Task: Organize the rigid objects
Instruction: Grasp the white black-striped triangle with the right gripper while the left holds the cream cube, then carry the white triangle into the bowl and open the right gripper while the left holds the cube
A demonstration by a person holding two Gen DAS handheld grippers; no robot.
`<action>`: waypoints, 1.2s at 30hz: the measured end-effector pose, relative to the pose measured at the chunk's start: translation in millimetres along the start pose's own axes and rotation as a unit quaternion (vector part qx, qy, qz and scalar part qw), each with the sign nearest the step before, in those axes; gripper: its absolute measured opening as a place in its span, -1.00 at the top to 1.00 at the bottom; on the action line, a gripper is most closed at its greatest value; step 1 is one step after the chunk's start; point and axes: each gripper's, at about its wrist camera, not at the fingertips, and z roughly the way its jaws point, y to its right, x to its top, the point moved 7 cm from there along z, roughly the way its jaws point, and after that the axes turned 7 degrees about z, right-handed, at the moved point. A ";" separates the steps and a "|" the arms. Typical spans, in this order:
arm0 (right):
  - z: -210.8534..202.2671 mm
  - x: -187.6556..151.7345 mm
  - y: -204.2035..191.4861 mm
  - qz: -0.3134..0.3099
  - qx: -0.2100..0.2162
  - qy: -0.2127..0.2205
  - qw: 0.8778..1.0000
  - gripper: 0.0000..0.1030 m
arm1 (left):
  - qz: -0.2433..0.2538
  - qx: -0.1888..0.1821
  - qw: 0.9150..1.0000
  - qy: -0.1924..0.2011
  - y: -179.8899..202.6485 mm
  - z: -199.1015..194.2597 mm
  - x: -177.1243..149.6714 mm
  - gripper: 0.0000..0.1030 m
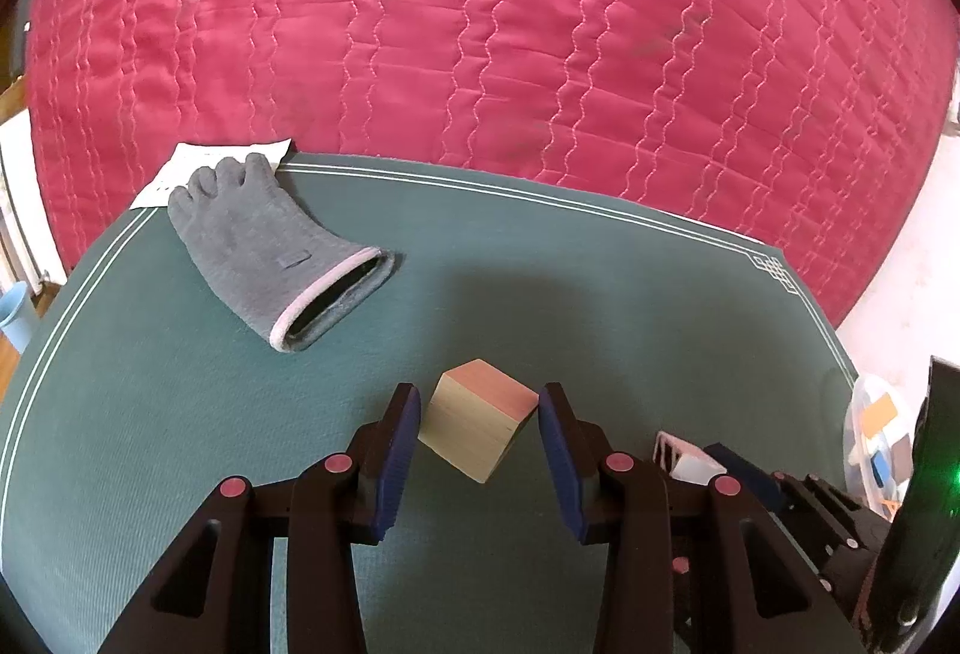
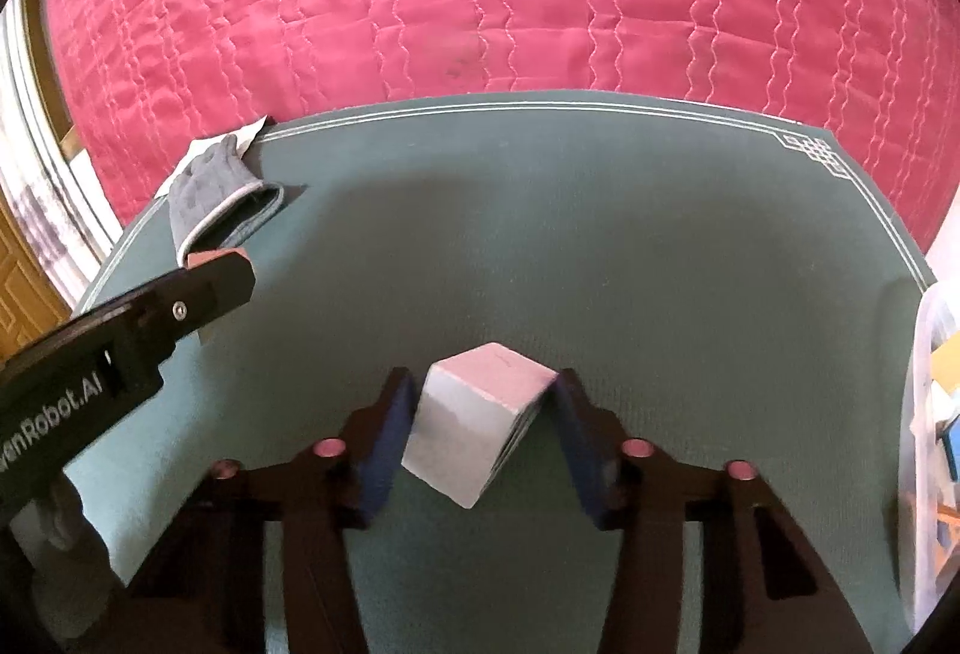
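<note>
left gripper point(image 1: 480, 450) jaws grasp wooden cube point(image 1: 477, 420); right gripper point(image 2: 486, 444) jaws grasp pale cube point(image 2: 474, 432); felt mat point(image 2: 540, 246)

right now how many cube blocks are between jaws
2: a wooden block between the left gripper's jaws, a pale block between the right gripper's. The bin may hide more.

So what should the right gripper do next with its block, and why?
Probably carry it right to the bin and let go. The right gripper is shut on the grey block, both pads touching its sides, and the clear bin at the mat's right edge already holds other pieces.
</note>
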 end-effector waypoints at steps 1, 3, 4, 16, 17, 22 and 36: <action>-1.1 -1.4 0.1 -0.003 0.002 -0.001 1.000 0.13 | 0.000 0.000 1.000 0.000 -0.1 -0.1 0.0 0.16; -3.6 -4.0 -0.5 -0.010 0.004 -0.001 1.000 0.21 | -0.001 -0.001 1.000 0.001 0.9 -0.8 0.0 0.16; -5.1 -5.4 -0.9 -0.014 0.004 -0.001 1.000 0.25 | 0.000 -0.002 1.000 0.001 1.4 -1.1 -0.2 0.16; -25.6 -23.6 5.4 -0.022 0.006 -0.004 1.000 0.32 | 0.000 -0.005 1.000 0.006 4.6 -4.3 0.6 0.16; -28.2 -24.9 6.9 -0.020 0.007 -0.003 1.000 0.32 | 0.001 -0.006 1.000 0.007 5.3 -4.9 0.6 0.16; -43.2 -27.8 13.8 -0.010 0.013 0.003 1.000 0.33 | 0.007 -0.011 1.000 0.011 11.2 -8.1 1.5 0.16; -96.8 -33.6 47.1 0.029 0.013 0.040 0.999 0.33 | 0.026 -0.032 0.999 0.031 33.1 -24.8 7.4 0.16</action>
